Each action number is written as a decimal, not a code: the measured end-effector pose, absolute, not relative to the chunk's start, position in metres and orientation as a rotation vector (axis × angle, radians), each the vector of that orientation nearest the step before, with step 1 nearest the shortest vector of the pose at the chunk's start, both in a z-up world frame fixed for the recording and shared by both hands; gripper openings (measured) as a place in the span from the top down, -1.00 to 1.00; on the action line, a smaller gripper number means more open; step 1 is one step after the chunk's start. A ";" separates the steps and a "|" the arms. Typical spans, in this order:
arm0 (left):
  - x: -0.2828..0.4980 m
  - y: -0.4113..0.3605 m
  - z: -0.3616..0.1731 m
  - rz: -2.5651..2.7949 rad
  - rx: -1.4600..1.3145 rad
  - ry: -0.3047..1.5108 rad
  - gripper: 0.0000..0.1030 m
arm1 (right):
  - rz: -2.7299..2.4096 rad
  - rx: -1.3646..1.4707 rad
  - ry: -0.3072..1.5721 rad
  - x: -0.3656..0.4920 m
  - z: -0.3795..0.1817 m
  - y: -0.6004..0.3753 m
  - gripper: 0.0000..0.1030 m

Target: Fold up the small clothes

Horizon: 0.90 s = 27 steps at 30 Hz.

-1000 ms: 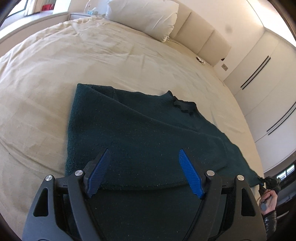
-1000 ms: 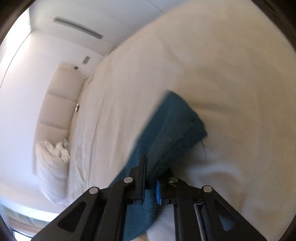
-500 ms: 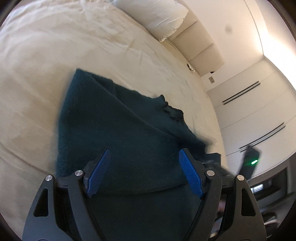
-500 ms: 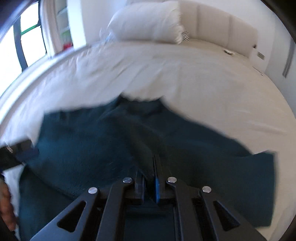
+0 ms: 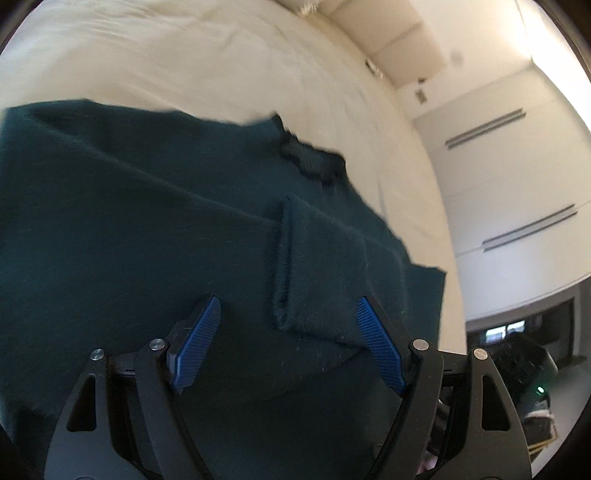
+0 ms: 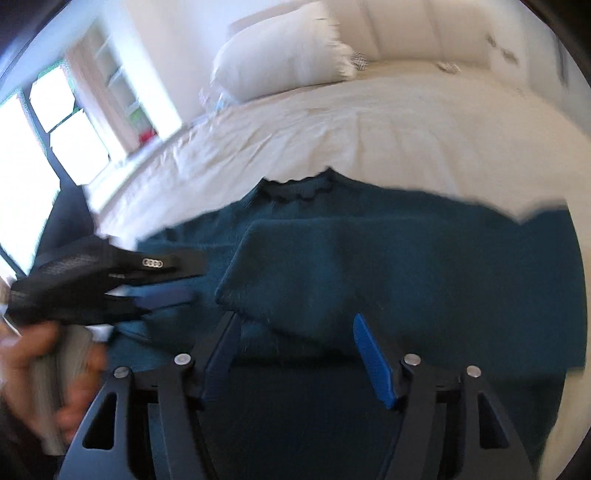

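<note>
A dark green knit sweater (image 5: 147, 221) lies flat on the cream bed, collar (image 5: 310, 158) toward the headboard. One sleeve (image 5: 325, 266) is folded in across the body, its cuff near my fingers. My left gripper (image 5: 288, 343) is open and empty just above the sweater's lower part. In the right wrist view the sweater (image 6: 424, 266) fills the middle, with the folded sleeve (image 6: 288, 266) lying on it. My right gripper (image 6: 295, 354) is open and empty over it. The left gripper (image 6: 110, 280) shows at the left, held by a hand.
The cream bed (image 5: 184, 66) extends beyond the sweater. A white pillow (image 6: 280, 62) and padded headboard (image 6: 424, 26) are at the far end. A window (image 6: 29, 147) and shelves are on the left, white wardrobe doors (image 5: 517, 184) on the right.
My right gripper has let go of the sleeve and opened; the sleeve now lies folded across the sweater's body. Both grippers have moved closer over the sweater.
</note>
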State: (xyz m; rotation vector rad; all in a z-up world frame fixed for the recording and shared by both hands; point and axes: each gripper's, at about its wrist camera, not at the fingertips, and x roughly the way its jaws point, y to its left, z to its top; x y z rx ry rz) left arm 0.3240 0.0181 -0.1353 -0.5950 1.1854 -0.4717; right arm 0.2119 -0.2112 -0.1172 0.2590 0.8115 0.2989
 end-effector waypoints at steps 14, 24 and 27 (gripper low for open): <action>0.345 -0.033 -0.133 -0.405 -0.404 1.295 -0.14 | 0.326 0.802 0.777 0.158 -0.146 -0.318 -0.30; 0.350 -0.020 -0.139 -0.405 -0.475 1.306 0.84 | 0.357 0.921 0.759 0.153 -0.154 -0.326 -0.30; 0.341 -0.015 -0.133 -0.419 -0.506 1.264 0.86 | 0.330 0.946 0.746 0.153 -0.155 -0.331 -0.30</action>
